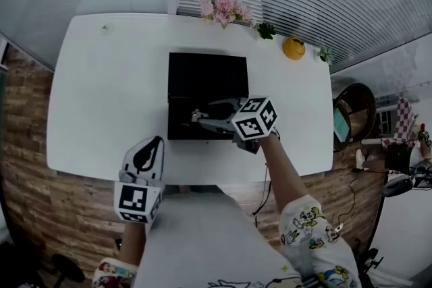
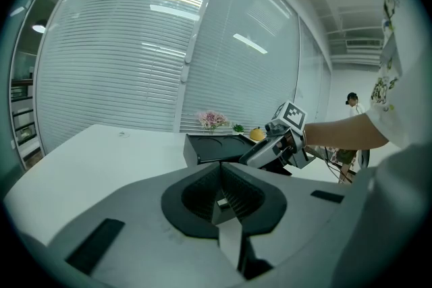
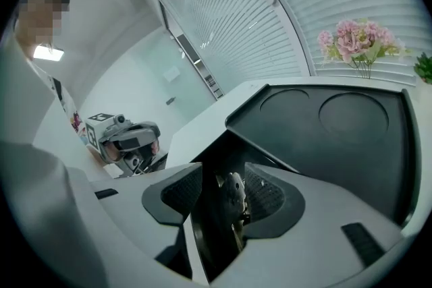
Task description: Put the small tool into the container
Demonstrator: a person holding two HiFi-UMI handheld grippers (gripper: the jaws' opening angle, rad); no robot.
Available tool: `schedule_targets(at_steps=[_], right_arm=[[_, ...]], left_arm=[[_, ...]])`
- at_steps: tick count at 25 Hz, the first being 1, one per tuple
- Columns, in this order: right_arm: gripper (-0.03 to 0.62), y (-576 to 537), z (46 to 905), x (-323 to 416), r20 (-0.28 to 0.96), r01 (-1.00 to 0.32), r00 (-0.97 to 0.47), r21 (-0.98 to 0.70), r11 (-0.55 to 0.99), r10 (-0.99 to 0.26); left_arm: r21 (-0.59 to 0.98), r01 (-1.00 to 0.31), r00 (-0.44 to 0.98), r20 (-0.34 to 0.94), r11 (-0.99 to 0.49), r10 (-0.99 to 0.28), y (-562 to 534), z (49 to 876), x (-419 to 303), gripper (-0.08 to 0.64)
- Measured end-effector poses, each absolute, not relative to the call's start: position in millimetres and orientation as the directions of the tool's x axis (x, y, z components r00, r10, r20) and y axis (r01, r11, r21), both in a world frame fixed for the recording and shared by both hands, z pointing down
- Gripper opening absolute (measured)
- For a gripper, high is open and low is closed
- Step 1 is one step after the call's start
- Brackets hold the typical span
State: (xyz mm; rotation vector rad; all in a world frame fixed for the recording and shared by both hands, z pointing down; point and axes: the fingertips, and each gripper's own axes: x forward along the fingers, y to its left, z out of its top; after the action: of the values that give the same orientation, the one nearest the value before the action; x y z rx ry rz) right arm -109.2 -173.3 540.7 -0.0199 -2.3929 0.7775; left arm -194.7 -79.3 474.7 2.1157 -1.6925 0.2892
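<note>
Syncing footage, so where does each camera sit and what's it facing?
Head view: on the head, looking down at table and black container; left gripper, right gripper, forearms.
Left gripper view: rides that gripper, faces across the table; shut jaws.
Right gripper view: rides that gripper, faces into container; open jaws.
Shared: container, flowers.

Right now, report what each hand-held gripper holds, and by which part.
Nothing is held. Left hand-held gripper: shut, empty. Right hand-held gripper: open, with the small grey metal tool unclamped between its jaws.
</note>
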Motion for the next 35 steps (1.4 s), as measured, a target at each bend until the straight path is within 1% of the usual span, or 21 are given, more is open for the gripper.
schedule_targets(at_steps=[8,12,26,30,35], right_arm=[[0.164,-171.0,519.7,-99.5,0.531,-0.163,-0.833,-0.506,0.847,0.157],[0.164,-167.9,502.6,-94.6,0.507,-0.17,-0.854,-0.48,0.861,0.114],[0.159,-160.8,433.5,-57.9,0.385,-0.289,-0.911,-0.331,0.898,-0.151],[0.132,-153.7,414.3,-42.7,0.346,-0.336,-0.91,-0.288,0.897,-0.23],[0.1,-154.7,398.4,-18.1,0.303,-0.438,-0.882,-0.24,0.866,-0.362]], left_arm=[[0.175,-0.967,0.241,0.383,-0.187,-0.892,-86.4,463.2,-196.7,0.011],[0.172,-0.965,0.25,0.363,-0.199,-0.897,-89.1,454.7,-194.9,0.011],[0.133,-0.951,0.306,0.283,-0.279,-0.909,-101.9,424.1,-180.6,0.011],[0.124,-0.943,0.332,0.265,-0.309,-0.905,-103.1,415.5,-172.0,0.011],[0.115,-0.927,0.376,0.242,-0.358,-0.895,-107.1,409.0,-156.7,0.011]])
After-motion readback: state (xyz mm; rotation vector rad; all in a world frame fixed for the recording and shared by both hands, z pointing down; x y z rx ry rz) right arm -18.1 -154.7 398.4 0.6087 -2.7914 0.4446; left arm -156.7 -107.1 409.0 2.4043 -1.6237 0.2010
